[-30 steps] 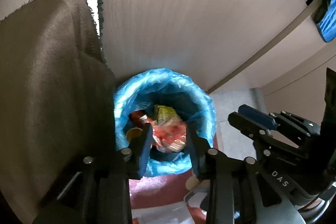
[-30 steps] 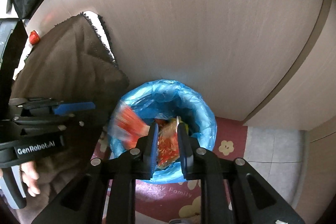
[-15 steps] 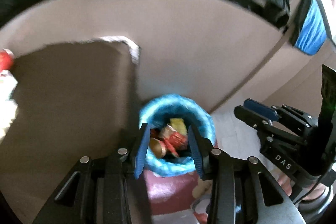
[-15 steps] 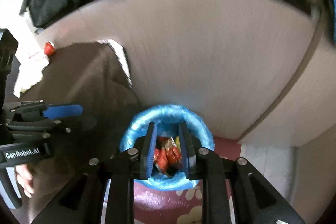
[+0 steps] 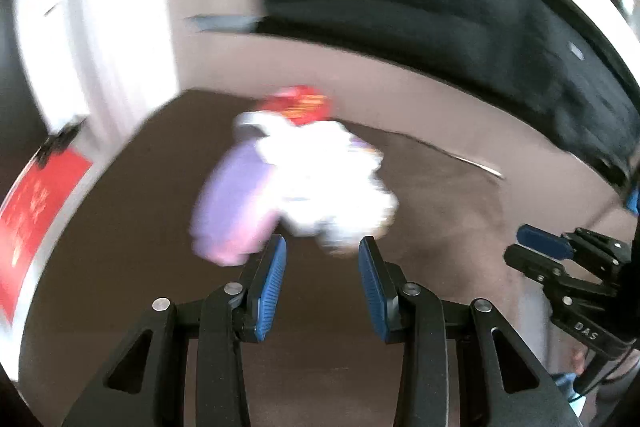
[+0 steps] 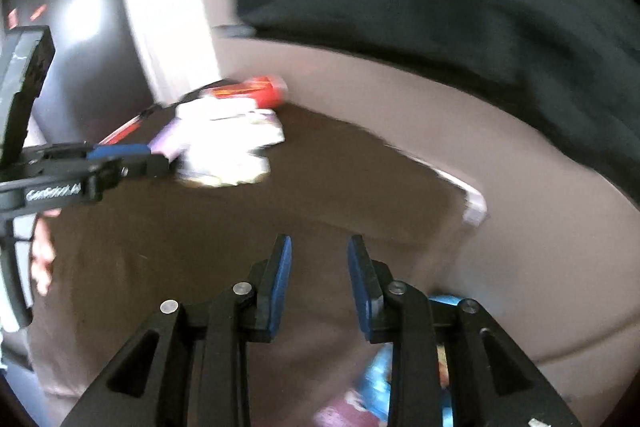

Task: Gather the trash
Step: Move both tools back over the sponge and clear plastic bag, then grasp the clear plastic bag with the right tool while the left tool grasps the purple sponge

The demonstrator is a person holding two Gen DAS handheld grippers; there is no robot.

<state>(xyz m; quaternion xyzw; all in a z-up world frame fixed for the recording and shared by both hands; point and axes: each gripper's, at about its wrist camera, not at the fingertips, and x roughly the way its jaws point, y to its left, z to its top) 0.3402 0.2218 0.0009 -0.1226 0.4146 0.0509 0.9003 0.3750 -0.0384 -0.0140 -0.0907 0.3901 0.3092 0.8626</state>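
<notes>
Brown cloth surface (image 5: 420,195): near and right stretches bare, open to passage. Blurred white-and-purple wrapper heap (image 5: 304,183) and red packet (image 5: 304,109) block the far-left part.

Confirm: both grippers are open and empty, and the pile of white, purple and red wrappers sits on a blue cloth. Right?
Wrong on one point: the cloth is brown, not blue, as both wrist views show. The rest holds: the left gripper and right gripper are open and empty, the right one's jaws having just been opening, and the blurred pile of white, purple and red wrappers sits on that cloth.
</notes>
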